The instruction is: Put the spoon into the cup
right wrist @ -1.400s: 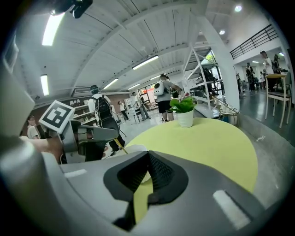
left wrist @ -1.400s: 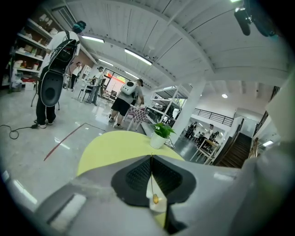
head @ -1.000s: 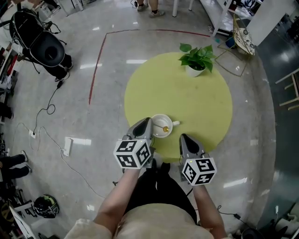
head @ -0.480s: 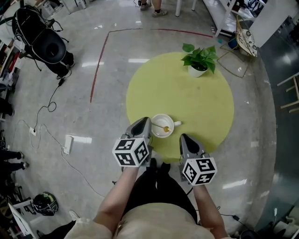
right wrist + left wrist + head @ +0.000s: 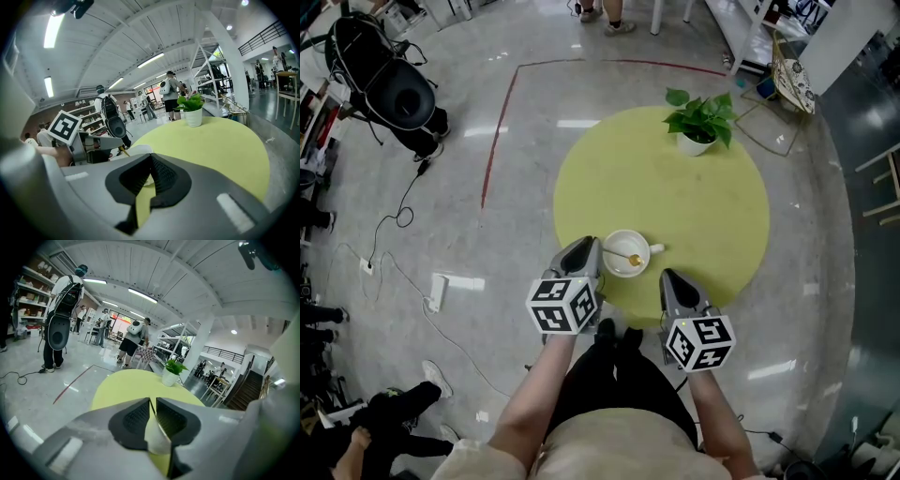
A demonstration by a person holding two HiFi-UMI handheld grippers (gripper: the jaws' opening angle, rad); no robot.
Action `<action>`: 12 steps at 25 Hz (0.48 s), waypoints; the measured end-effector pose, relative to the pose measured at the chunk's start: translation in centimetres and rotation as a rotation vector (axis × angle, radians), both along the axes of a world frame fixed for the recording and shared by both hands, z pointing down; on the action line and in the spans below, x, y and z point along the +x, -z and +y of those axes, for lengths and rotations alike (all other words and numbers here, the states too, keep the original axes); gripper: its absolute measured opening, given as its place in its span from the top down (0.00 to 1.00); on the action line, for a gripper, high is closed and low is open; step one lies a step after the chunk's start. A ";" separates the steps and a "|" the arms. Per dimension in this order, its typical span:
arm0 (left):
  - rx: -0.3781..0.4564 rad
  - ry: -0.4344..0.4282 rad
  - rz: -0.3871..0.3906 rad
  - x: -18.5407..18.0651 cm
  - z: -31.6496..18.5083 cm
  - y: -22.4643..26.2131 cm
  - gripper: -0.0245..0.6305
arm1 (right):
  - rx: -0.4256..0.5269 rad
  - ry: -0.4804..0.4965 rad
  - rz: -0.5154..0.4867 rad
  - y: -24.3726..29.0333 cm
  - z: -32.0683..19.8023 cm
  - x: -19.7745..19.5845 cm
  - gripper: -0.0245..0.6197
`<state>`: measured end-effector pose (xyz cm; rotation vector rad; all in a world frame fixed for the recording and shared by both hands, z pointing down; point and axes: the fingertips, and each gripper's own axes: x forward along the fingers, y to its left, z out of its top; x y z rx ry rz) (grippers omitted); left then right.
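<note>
Since the earlier frame, little has changed at the work area: both claws and the cup occupy the same places, and the only notable change is a person [image 5: 389,417] in dark clothing now crouched on the floor at the lower left of the head view. Nearest the operator, the left claw [image 5: 586,248] rests at the bench edge just left of the cup; its own view shows the jaws drawn together with only a thin slit between the pads, and nothing gripped [image 5: 153,401]. The right claw [image 5: 671,278] sits just right of and slightly nearer than the cup, apart from it; its jaws are likewise pressed together and empty [image 5: 151,159]. Between the two claws stands the white cup [image 5: 626,253], upright near the near rim of the round yellow bench [image 5: 675,187]. The spoon [image 5: 630,257] lies inside the cup, its bowl down in the cup and its handle leaning toward the rim. Judgement: placement appears complete; no step of the task appears to remain beyond withdrawing the claws. At the far side of the bench stands a potted plant [image 5: 698,120], well apart from the cup.
</note>
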<state>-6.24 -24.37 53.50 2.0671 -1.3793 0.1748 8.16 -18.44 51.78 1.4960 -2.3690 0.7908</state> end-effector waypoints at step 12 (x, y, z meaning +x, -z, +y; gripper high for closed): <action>-0.022 -0.009 -0.013 -0.5 1.6 -0.6 0.81 | 0.005 0.012 0.000 0.0 0.6 -0.6 0.96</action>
